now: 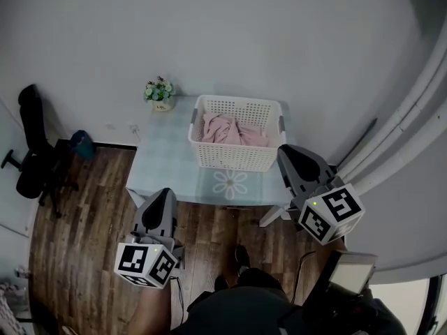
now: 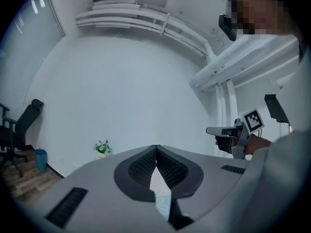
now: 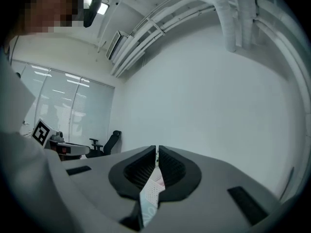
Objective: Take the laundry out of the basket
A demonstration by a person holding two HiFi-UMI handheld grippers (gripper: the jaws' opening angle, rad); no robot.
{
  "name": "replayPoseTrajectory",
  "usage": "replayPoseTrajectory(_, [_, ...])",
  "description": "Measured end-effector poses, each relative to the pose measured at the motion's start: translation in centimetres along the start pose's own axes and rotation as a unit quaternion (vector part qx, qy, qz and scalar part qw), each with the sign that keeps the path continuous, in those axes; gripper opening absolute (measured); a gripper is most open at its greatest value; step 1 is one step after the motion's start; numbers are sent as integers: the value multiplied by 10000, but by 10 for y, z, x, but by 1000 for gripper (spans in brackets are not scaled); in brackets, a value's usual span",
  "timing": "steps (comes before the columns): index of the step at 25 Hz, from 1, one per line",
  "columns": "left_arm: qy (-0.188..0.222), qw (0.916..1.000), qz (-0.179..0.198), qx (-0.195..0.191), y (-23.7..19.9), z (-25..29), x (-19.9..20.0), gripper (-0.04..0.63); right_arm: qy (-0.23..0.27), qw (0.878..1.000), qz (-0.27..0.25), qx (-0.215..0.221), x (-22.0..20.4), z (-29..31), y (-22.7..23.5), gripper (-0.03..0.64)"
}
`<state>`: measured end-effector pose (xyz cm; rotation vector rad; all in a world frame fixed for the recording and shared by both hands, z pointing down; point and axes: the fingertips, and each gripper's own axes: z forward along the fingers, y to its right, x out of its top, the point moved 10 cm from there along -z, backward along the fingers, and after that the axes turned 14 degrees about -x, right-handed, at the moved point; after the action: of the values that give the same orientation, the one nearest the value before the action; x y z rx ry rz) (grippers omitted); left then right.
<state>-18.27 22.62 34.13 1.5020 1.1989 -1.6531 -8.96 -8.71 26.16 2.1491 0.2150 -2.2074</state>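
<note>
A white mesh basket stands on the small pale table, with pink laundry bunched inside it. My left gripper hovers over the table's near left edge, short of the basket. In the left gripper view its jaws meet, with nothing between them. Just right of the basket's near right corner is my right gripper, raised above the table. It is shut and empty in its own view. Basket mesh shows through the slit below its jaws.
A small flower pot sits at the table's far left corner. A black office chair and a blue bin stand on the wood floor to the left. White pipes run along the wall on the right.
</note>
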Motion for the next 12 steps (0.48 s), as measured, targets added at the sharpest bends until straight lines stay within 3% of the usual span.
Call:
replayPoseTrajectory(10, [-52,9985,358,404,-26,99,27,9,-8,9993,-39,380,-2,101,67,22])
replayPoseTrajectory(12, [-126,9975,457,525,-30,118,34,9,-118,9981,-19,608,-4,124,80,78])
